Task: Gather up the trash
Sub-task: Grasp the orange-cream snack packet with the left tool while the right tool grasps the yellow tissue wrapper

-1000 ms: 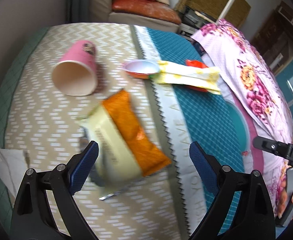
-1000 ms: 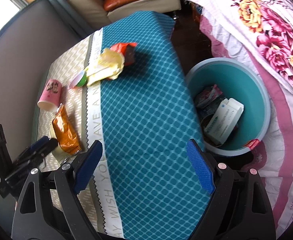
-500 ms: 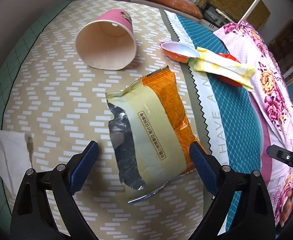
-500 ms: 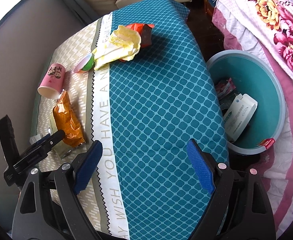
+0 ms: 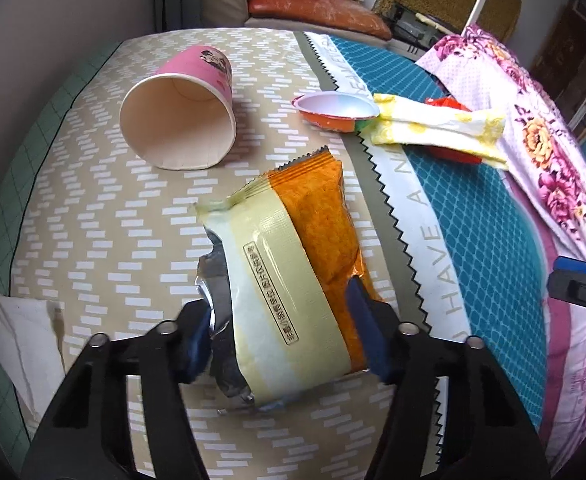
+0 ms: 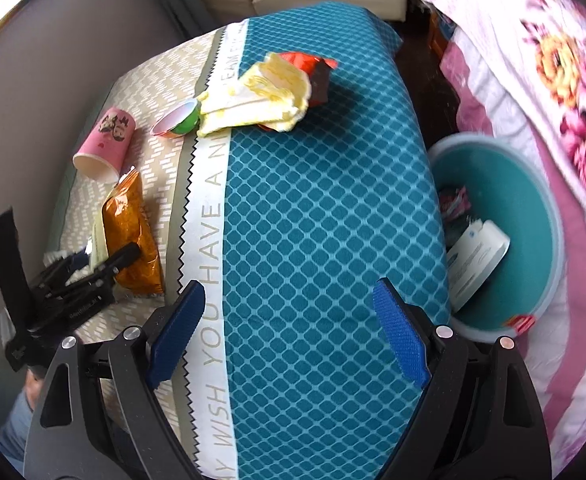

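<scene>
Left gripper [image 5: 281, 336] is down on the table, jaws closing around the near end of the orange snack wrapper [image 5: 293, 264] — the blue pads sit at either side of it, the torn silver edge against the left one, the orange side against the right. Whether the pads are pressing yet I cannot tell. The wrapper lies flat in the lower middle of the left wrist view, its sealed end pointing toward the upper right.

Beyond it, upper left, a pink paper cup [image 5: 181, 120] lies on its side, mouth toward the camera. To its right a small orange cup [image 5: 333, 110] is tipped over, touching a folded yellow and white wrapper [image 5: 437, 132], with a red wrapper [image 5: 449, 154] partly under that. A white tissue [image 5: 17, 340] lies at the lower left edge. All of it rests on the tablecloth [image 5: 105, 240].

Right gripper [image 6: 289, 336] hangs over the blue part of the cloth, jaws wide apart, nothing between them. At the right of its view — a teal bin [image 6: 549, 216] beside the table, with a white carton [image 6: 477, 256] and other scraps inside.
</scene>
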A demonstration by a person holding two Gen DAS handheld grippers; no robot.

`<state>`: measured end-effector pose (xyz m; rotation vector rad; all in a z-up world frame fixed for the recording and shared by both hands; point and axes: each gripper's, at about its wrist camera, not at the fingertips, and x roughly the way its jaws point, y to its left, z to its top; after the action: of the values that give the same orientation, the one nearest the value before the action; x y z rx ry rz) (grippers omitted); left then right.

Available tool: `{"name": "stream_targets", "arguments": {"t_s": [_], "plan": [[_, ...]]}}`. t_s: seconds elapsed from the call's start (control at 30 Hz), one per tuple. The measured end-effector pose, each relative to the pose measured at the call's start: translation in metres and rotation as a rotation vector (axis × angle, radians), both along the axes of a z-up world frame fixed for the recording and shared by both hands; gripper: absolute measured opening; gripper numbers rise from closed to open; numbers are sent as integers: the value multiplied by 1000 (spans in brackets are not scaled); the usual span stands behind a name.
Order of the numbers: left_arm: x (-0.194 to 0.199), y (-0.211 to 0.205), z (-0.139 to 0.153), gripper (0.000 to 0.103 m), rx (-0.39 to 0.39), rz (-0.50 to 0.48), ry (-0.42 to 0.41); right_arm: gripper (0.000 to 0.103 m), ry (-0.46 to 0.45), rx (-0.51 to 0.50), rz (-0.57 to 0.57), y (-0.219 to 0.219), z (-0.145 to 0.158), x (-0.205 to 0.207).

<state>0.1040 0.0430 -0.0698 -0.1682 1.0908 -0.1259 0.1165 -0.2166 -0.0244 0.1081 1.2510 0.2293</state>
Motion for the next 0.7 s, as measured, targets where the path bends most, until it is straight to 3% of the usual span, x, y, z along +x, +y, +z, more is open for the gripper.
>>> {"name": "stream_targets", "arguments": {"t_s": [0.1, 0.2, 0.4, 0.53, 0.7], "plan": [[-2, 3, 4, 44, -5, -15, -21, 82, -22, -75, 71, 12, 9, 7], [-4, -1, 13, 35, 11, -62, -47, 82, -90, -210, 211, 35, 28, 23], [-3, 12, 19, 30, -4, -122, -52, 82, -159, -388, 432, 73, 42, 63], [-4, 31, 22, 29, -63, -136, -48, 82, -138, -507, 595, 109, 25, 91], [-5, 48, 17, 29, -113, -133, -22, 82, -89, -639, 683, 136, -12, 114]]}}
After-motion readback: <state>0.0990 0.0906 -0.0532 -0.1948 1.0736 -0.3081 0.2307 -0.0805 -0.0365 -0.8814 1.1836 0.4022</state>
